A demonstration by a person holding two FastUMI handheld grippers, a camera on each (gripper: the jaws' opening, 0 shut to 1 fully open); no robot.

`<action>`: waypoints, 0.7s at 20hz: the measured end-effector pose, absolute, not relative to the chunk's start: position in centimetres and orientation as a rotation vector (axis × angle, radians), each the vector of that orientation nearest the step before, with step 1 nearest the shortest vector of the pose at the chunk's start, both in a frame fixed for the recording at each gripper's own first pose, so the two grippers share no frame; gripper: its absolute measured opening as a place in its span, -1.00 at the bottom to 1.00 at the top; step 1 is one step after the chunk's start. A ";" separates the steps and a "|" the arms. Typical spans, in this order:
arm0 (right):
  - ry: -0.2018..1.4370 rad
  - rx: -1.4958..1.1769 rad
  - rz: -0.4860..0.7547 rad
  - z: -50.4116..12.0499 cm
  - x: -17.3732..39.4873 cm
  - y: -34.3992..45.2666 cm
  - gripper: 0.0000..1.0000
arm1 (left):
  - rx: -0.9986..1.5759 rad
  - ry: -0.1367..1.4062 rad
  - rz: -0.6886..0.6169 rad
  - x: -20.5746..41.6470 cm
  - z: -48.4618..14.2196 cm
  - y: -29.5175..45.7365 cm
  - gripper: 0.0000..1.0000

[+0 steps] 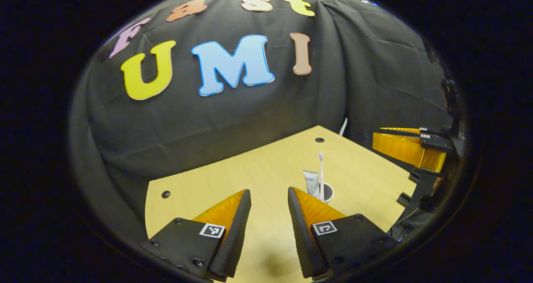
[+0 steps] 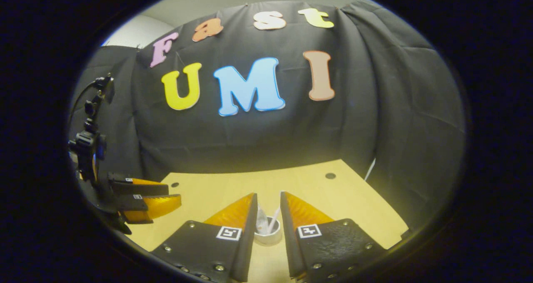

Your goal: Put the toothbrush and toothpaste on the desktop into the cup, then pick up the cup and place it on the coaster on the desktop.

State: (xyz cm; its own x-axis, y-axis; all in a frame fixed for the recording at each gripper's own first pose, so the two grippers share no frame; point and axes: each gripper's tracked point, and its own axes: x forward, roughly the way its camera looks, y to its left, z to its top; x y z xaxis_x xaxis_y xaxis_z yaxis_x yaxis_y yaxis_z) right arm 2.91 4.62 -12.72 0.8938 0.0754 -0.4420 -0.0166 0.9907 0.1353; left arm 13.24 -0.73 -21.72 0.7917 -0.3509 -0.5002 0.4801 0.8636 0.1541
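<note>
We are looking along the left claw (image 1: 269,199), its jaws standing wide apart and gripping nothing above the pale wood-grain bench (image 1: 258,170). Ahead, the small round cup (image 1: 327,192) is standing upright with the slim pink toothbrush (image 1: 321,172) and the pale, flat toothpaste tube (image 1: 310,182) already poking out of it, so we are judging the loading step done. In the right gripper view, the right claw (image 2: 268,208) is hanging over the cup (image 2: 268,235), its ribbed wedge jaws set narrowly either side of the rim; we cannot tell whether they are pressing on it. What is remaining, as we are reading it, is the lift and the set-down on the coaster. The other claw (image 2: 145,197) is waiting well to the side.
</note>
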 end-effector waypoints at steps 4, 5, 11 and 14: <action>0.383 0.133 0.103 -9.0 3.7 7.0 -0.31 | 0.187 0.328 -0.381 11.4 -16.0 0.1 0.31; 0.368 0.124 0.112 -8.3 3.7 7.4 -0.31 | 0.177 0.302 -0.367 11.2 -15.2 0.3 0.31; 0.305 0.114 0.151 -5.2 2.8 8.9 -0.31 | 0.153 0.178 -0.319 10.2 -11.9 0.0 0.31; 0.281 0.105 0.152 -4.2 2.7 9.3 -0.31 | 0.141 0.128 -0.292 8.8 -9.7 0.2 0.27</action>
State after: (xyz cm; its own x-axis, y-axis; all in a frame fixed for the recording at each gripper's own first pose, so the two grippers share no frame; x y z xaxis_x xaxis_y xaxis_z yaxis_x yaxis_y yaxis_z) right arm 2.74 9.31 -4.19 0.9494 0.1643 -0.2677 -0.1350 0.9830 0.1244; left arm 8.84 0.17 -9.71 0.9498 -0.2767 -0.1459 0.2946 0.9481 0.1200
